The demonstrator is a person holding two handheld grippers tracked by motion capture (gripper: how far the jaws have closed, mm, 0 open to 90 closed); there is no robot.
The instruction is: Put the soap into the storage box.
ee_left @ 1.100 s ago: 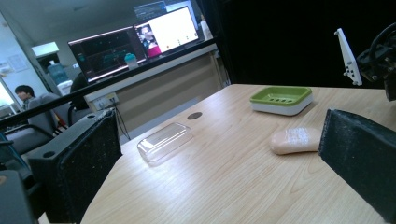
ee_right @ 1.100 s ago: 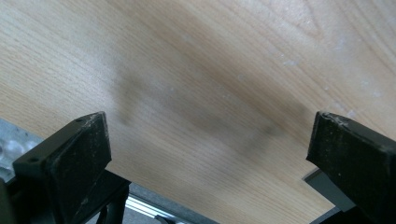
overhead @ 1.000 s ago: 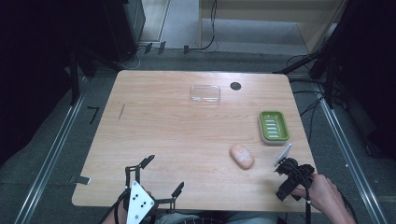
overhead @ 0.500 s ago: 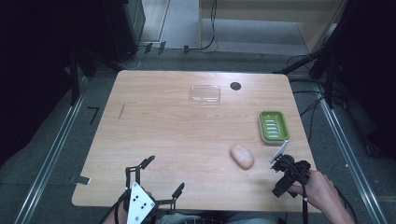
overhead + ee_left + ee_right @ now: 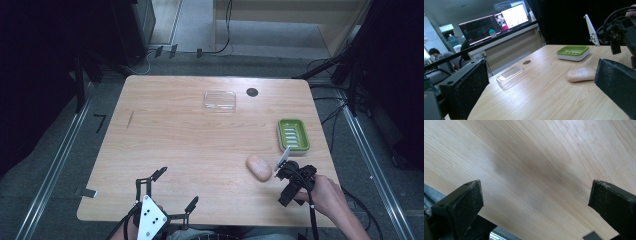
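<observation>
A pale peach soap bar (image 5: 259,167) lies on the wooden table (image 5: 200,140), right of centre near the front. Behind it to the right stands a green soap dish (image 5: 293,135) on a white base. My right gripper (image 5: 292,187), held in a hand, hovers just right of the soap, tilted down at bare wood; in the right gripper view its jaws (image 5: 536,202) stand open with nothing between them. My left gripper (image 5: 176,189) rests at the front left edge, wide open. Its own view (image 5: 541,95) looks across to the soap (image 5: 581,74), the dish (image 5: 572,52) and the right gripper (image 5: 616,32).
A clear plastic lid (image 5: 219,100) lies at the back middle of the table, with a small black disc (image 5: 252,92) to its right. The lid (image 5: 511,77) also shows in the left gripper view. Dark floor, metal rails and cables surround the table.
The right gripper and hand have shifted left, closer to the soap bar. The left gripper has not moved.
</observation>
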